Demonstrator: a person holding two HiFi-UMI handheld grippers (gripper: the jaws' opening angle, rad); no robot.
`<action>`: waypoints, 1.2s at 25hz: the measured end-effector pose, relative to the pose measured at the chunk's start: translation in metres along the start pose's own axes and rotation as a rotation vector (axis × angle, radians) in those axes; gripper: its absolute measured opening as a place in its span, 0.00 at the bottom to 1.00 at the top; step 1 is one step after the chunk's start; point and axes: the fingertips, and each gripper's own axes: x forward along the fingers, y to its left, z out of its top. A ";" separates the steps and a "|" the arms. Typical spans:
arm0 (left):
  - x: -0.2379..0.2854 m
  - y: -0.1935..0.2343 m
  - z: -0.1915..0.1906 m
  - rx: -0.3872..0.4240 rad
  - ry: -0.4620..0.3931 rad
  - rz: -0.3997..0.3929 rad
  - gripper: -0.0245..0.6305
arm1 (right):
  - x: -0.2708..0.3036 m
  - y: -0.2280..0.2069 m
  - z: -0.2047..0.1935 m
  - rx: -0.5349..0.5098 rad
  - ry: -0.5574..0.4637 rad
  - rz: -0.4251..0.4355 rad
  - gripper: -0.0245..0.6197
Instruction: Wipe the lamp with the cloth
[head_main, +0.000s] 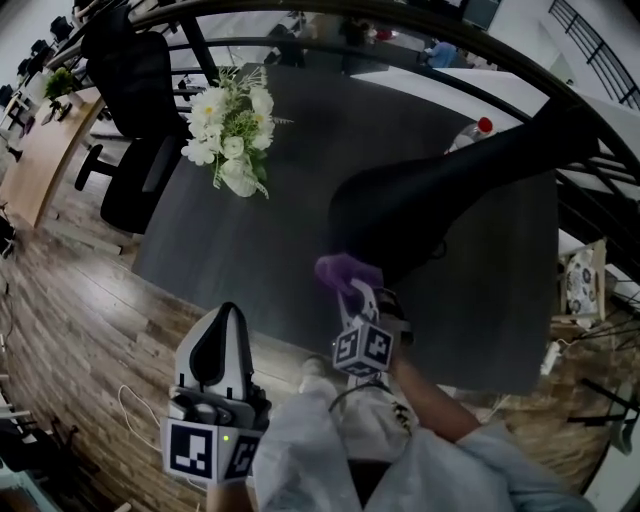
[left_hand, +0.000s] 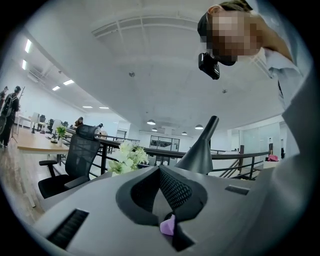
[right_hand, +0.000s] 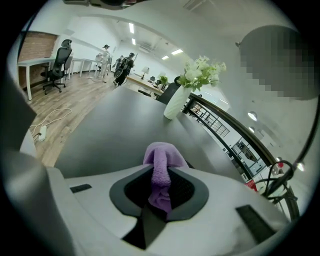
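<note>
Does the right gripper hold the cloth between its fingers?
Yes, in the right gripper view the purple cloth is pinched between the fingers of the right gripper.

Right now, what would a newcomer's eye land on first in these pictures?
The black lamp dominates the head view, its big dark shade looming over the middle of the grey table. Just beside the shade's near edge, the right gripper has its tongs shut on a purple cloth, the only bright colour in the scene. A white flower bouquet stands at the table's far left.
</note>
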 end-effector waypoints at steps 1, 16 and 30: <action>0.003 -0.004 0.002 0.001 -0.005 -0.011 0.05 | -0.005 0.000 -0.004 0.004 0.003 0.000 0.13; 0.038 -0.060 0.012 -0.001 -0.044 -0.130 0.05 | -0.059 -0.074 -0.077 0.139 0.096 -0.154 0.14; 0.055 -0.093 0.034 0.004 -0.102 -0.194 0.05 | -0.129 -0.166 -0.061 0.216 -0.001 -0.388 0.13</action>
